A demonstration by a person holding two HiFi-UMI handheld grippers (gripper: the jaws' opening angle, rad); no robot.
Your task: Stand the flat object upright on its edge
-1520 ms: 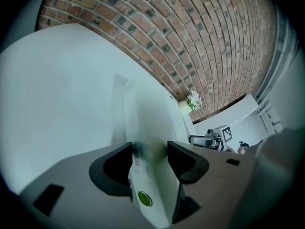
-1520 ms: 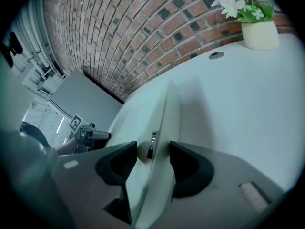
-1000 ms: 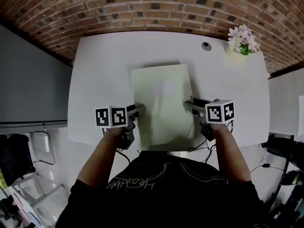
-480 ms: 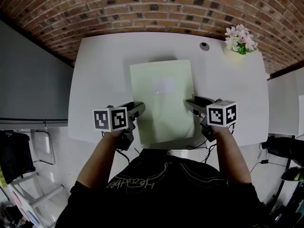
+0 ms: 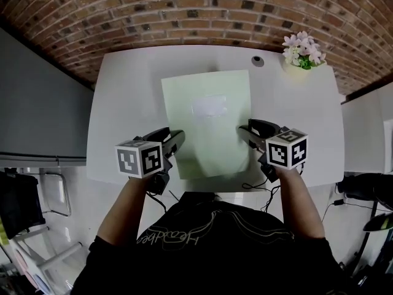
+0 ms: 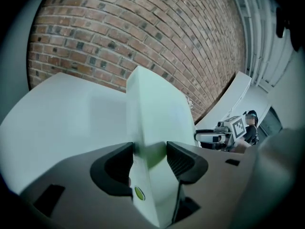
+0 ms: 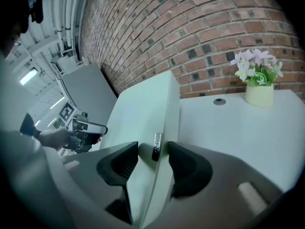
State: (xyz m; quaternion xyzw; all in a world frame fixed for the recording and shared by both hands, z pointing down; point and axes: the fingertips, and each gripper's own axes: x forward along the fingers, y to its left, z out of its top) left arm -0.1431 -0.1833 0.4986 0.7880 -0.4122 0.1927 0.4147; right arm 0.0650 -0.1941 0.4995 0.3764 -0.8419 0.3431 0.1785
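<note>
A pale green flat box (image 5: 207, 120) is tilted up off the white table (image 5: 123, 91), its near end raised and its far edge low by the table. My left gripper (image 5: 176, 138) is shut on the box's left side edge (image 6: 143, 128), which sits between its dark pads (image 6: 178, 159). My right gripper (image 5: 244, 133) is shut on the right side edge (image 7: 164, 123), beside a small dark tab (image 7: 156, 147). A faint white label (image 5: 209, 106) shows on the box's top face. Each gripper view shows the other gripper across the box.
A small pot of pale pink flowers (image 5: 301, 53) stands at the table's far right corner, also seen in the right gripper view (image 7: 258, 78). A round cable hole (image 5: 257, 60) lies beside it. A brick wall (image 5: 184, 11) runs behind the table. Cables hang under the near edge.
Both grippers have risen with the box. Its near end has lifted off the table and the box has tipped up more steeply, its far edge staying low.
</note>
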